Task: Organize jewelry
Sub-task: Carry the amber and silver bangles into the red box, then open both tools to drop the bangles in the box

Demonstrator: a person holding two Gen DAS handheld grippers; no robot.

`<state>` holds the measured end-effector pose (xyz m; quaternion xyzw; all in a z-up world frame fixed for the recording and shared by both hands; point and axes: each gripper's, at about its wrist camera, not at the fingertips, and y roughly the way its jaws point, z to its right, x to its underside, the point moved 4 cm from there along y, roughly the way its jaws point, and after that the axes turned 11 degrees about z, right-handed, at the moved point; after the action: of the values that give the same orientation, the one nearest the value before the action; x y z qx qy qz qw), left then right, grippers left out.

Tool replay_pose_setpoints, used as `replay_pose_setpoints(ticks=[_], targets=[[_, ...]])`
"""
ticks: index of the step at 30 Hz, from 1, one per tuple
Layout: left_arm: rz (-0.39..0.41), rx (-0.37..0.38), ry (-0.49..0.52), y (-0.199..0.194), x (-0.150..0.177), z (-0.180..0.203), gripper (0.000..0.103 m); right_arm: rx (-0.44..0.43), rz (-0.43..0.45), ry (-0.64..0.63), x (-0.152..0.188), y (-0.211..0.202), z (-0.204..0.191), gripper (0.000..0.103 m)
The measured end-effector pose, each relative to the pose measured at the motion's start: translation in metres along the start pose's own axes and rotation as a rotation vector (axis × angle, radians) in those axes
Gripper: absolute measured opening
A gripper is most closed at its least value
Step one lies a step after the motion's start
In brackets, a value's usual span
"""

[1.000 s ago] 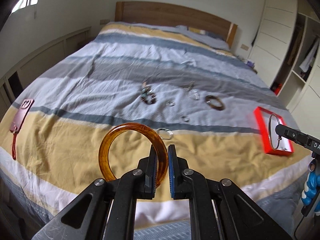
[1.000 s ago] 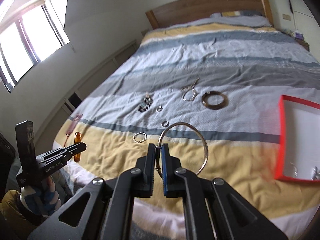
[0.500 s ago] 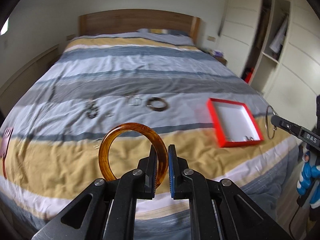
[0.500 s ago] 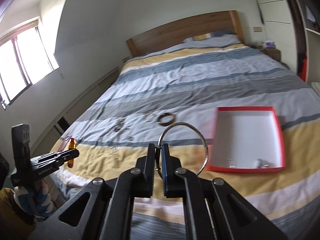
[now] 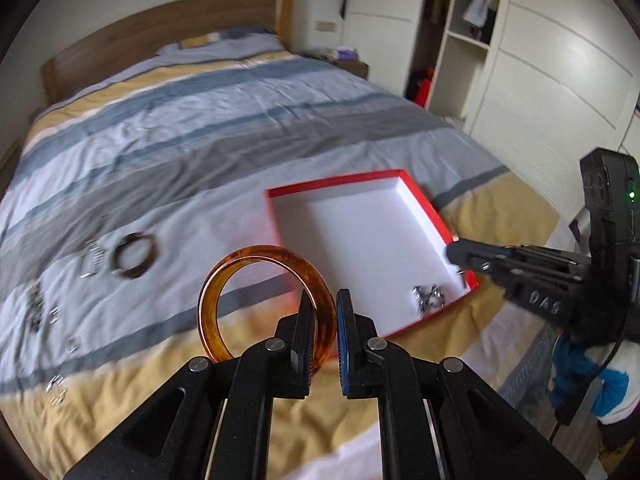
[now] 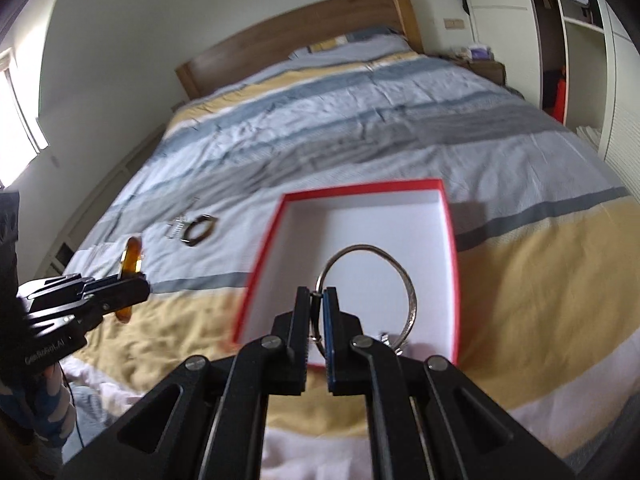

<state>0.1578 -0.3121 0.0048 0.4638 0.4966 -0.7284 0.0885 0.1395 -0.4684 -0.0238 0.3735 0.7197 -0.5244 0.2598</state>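
two bangles carried at the red box

left gripper (image 5: 323,320): jaws clamped on the near rim of an amber bangle (image 5: 256,280), which stands upright on edge, a broad, glossy, translucent hoop mottled with brown. right gripper (image 6: 319,320): jaws clamped on the near rim of a thin silver bangle (image 6: 404,276), a slim wire hoop standing upright in front of the white floor of the red box (image 6: 450,240).

the box is shallow and open-topped, with red walls and a white inside; it lies on the yellow and grey striped bedspread (image 5: 168,152) near the foot edge of the bed. most of its floor is bare; a small cluster of silver pieces (image 5: 428,294) sits in the near corner. in the left view the right gripper's tip overlaps the box's right wall.

left of the box, well apart, a dark bangle (image 5: 134,256) and small silver rings, blurred, lie on the bedspread. the far spread is bare up to the wooden headboard (image 6: 296,40). white wardrobes (image 5: 560,80) stand to the right.
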Motion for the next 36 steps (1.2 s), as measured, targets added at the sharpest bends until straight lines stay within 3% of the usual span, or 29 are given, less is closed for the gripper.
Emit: replay_pose_setpoints(ticks=[6,12,18,22,33,36], targets=[[-0.084,0.030,0.027,0.079,0.005,0.022,0.010,0.039,-0.069,0.020,0.012,0.042,0.034,0.006],[-0.137,0.038,0.046,0.121,0.021,0.031,0.010,0.038,-0.111,0.010,0.021,0.068,0.044,0.006],[-0.183,0.057,0.042,0.139,0.040,0.033,0.010,0.023,-0.150,0.021,0.025,0.086,0.045,0.006],[-0.172,0.055,0.035,0.139,0.044,0.033,0.011,0.024,-0.162,0.019,0.026,0.092,0.046,0.006],[-0.176,0.070,-0.016,0.134,0.046,0.031,0.023,0.032,-0.188,0.037,0.022,0.095,0.047,0.008],[-0.181,0.069,-0.013,0.131,0.047,0.032,0.025,0.031,-0.178,0.050,0.020,0.090,0.047,0.012]])
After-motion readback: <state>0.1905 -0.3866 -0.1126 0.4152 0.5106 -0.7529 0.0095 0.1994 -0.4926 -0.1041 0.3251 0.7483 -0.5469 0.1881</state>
